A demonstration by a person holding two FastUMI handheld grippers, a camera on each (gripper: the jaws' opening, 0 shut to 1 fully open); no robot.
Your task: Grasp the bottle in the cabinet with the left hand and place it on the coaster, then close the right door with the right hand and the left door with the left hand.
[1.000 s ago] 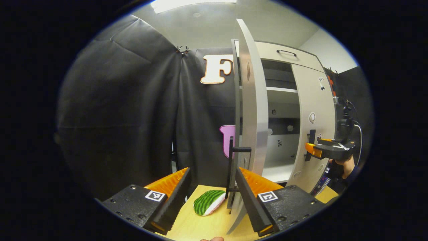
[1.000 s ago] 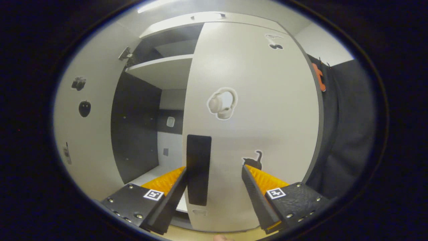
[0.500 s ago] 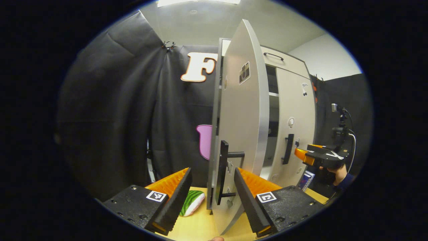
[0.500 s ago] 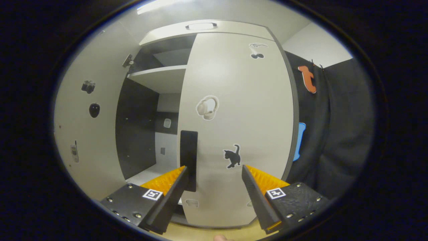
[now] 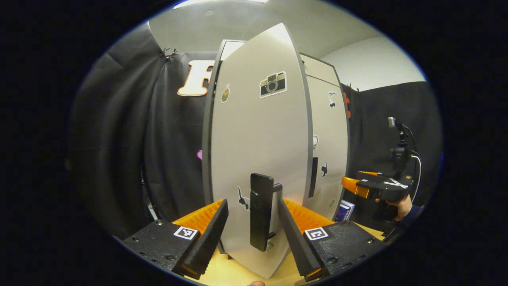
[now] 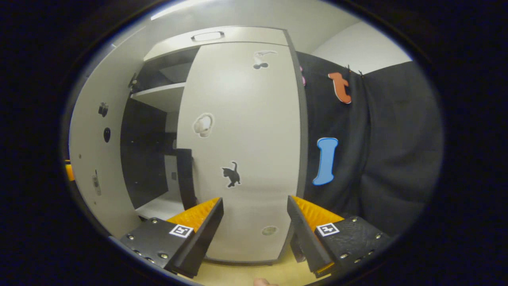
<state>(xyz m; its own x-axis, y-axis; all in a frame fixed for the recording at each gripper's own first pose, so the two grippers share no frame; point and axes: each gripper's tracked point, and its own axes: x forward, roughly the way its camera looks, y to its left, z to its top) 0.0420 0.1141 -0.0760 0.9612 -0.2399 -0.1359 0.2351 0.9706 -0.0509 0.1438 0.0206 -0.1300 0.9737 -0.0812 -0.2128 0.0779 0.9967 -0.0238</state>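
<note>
With my left hand-held gripper [image 5: 251, 226] open around the pale grey left cabinet door's [image 5: 258, 159] black bar handle [image 5: 260, 216], I should push squarely until it meets the shut right door [image 5: 328, 147].

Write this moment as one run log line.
phase: closing doors | left door: ajar, handle between open left tongs | right door: shut | right tongs: open

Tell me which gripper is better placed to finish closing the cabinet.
Left. The left gripper is open with the left door's handle between its fingers, and that left door is still ajar. The right door looks shut, and the right gripper sits clear of it.
</note>
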